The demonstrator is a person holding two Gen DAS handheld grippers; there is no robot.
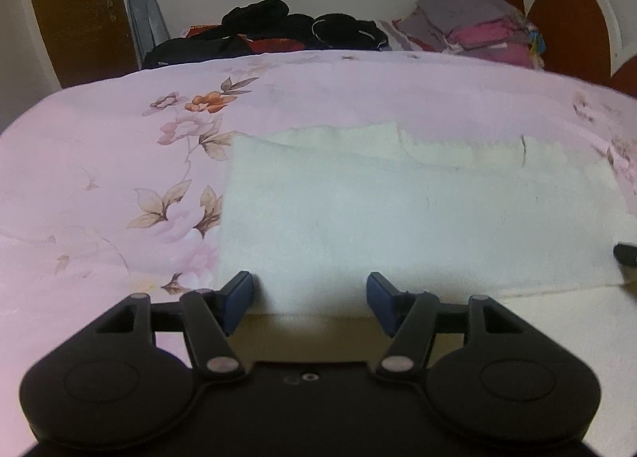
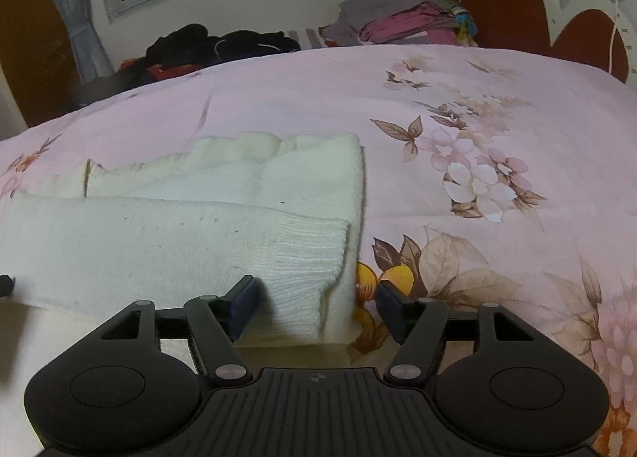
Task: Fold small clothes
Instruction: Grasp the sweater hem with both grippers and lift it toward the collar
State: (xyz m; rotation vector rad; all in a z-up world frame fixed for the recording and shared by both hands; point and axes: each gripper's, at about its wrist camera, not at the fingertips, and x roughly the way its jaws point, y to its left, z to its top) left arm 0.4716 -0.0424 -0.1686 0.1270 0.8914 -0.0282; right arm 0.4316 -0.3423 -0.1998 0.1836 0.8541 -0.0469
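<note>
A white knitted garment [image 1: 398, 214] lies partly folded on the pink floral bedspread [image 1: 99, 186]. My left gripper [image 1: 309, 293] is open over its near left edge, holding nothing. In the right wrist view the garment [image 2: 179, 234] shows a ribbed cuff at its right end. My right gripper [image 2: 314, 303] is open around the garment's near right corner, and I cannot tell whether its blue pads [image 2: 243, 307] touch the cloth. The right gripper's tip shows at the left wrist view's right edge [image 1: 627, 253].
A pile of black clothes [image 1: 278, 28] and a stack of folded grey and pink clothes [image 1: 473, 28] lie at the far side of the bed. A red and white headboard [image 2: 517, 2] stands at the right. A window and curtains are behind.
</note>
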